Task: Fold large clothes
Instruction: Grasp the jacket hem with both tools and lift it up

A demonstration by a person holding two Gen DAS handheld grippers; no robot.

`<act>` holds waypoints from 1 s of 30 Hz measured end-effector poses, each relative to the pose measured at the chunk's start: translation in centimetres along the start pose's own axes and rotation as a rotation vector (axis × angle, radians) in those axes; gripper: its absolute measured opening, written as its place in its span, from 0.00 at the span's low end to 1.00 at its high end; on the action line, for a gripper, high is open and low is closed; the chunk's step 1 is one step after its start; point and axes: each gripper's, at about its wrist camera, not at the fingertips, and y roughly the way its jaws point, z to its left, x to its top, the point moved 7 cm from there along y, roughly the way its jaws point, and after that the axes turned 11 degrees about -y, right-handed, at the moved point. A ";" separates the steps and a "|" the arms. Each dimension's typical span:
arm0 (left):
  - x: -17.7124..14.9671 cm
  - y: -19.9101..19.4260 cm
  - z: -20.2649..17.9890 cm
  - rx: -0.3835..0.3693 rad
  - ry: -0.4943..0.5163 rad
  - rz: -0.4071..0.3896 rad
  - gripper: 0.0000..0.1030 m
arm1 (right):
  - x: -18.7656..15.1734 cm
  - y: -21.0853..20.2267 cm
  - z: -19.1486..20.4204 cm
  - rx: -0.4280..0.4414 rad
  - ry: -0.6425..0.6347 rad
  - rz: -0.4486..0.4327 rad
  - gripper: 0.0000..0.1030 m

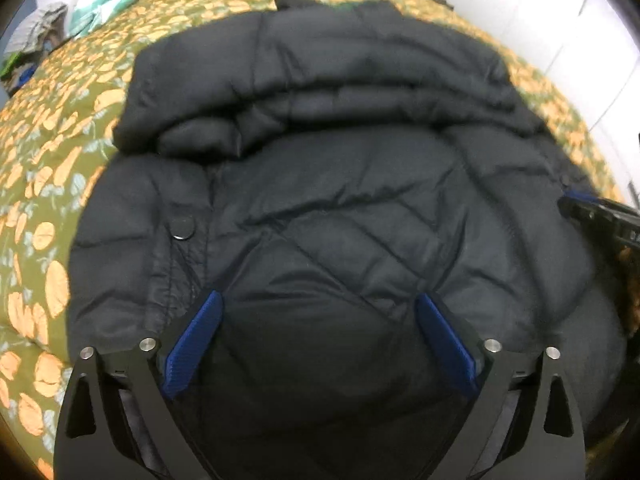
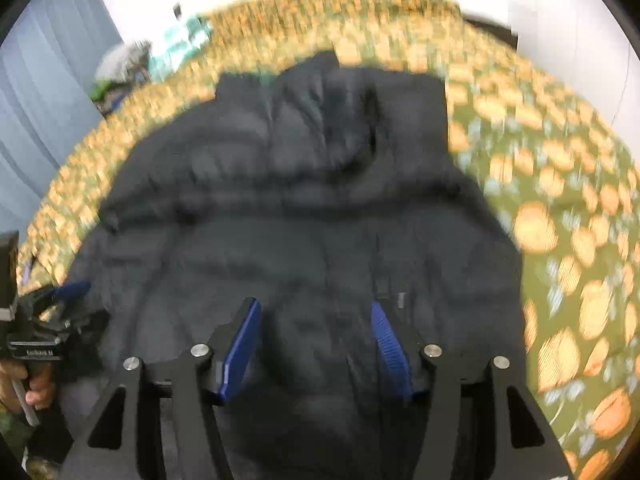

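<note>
A large black puffer jacket [image 1: 320, 184] lies on a bed with a green and orange patterned cover [image 1: 48, 184]. Its sleeves are folded across the upper body. My left gripper [image 1: 318, 300] is open just above the jacket's near hem, with nothing between its blue pads. In the right wrist view the jacket [image 2: 300, 208] fills the middle, blurred. My right gripper [image 2: 314, 308] is open over the jacket's lower part, empty. The left gripper shows at the left edge of the right wrist view [image 2: 60, 300]. The right gripper's tip shows at the right edge of the left wrist view [image 1: 596, 216].
A green and white cloth [image 1: 108, 0] and a heap of other clothes [image 1: 36, 32] lie at the bed's far left corner. A blue-grey curtain [image 2: 44, 92] hangs on the left. White walls stand behind and to the right of the bed.
</note>
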 end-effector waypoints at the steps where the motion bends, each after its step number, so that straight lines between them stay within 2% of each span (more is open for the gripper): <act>1: 0.1 0.0 -0.1 0.007 0.001 0.000 0.95 | -0.3 0.3 0.1 -0.007 -0.009 -0.001 0.57; 3: 0.1 -0.8 -0.2 0.007 -0.008 0.006 0.94 | -0.5 0.0 0.3 -0.022 -0.017 0.000 0.57; 6: -0.7 -2.9 0.1 -0.014 -0.015 0.001 0.93 | -1.1 -1.7 0.9 0.006 -0.028 0.003 0.57; 8: -2.1 -3.9 0.9 -0.005 -0.020 0.008 0.93 | -2.4 -2.9 1.3 -0.006 -0.067 0.026 0.57; 11: -5.2 -4.1 2.2 -0.013 -0.047 0.058 0.93 | -5.3 -3.8 1.8 -0.014 -0.109 0.074 0.57; 14: -7.2 -4.6 2.4 0.021 -0.018 0.071 0.93 | -7.6 -4.3 2.0 -0.039 -0.135 0.099 0.57; 16: -8.0 -5.3 2.5 0.025 -0.017 0.088 0.93 | -8.4 -4.9 2.1 -0.041 -0.133 0.107 0.58; 20: -9.2 -8.7 3.9 0.001 -0.031 0.098 0.92 | -9.5 -7.8 1.4 0.011 -0.076 0.114 0.58; 22: -9.4 -10.8 6.0 -0.012 -0.099 0.067 0.92 | -9.7 -9.6 0.2 0.015 -0.033 0.084 0.57; 25: -9.9 -11.9 10.2 -0.018 -0.272 0.055 0.94 | -10.5 -11.5 -2.0 0.037 0.042 0.057 0.58; 28: -11.4 -10.2 13.7 -0.033 -0.431 0.125 0.93 | -12.0 -12.2 -4.4 0.000 0.089 0.081 0.65; 30: -11.9 -8.8 13.8 -0.067 -0.451 0.163 0.93 | -12.7 -12.8 -5.7 -0.003 0.126 0.077 0.65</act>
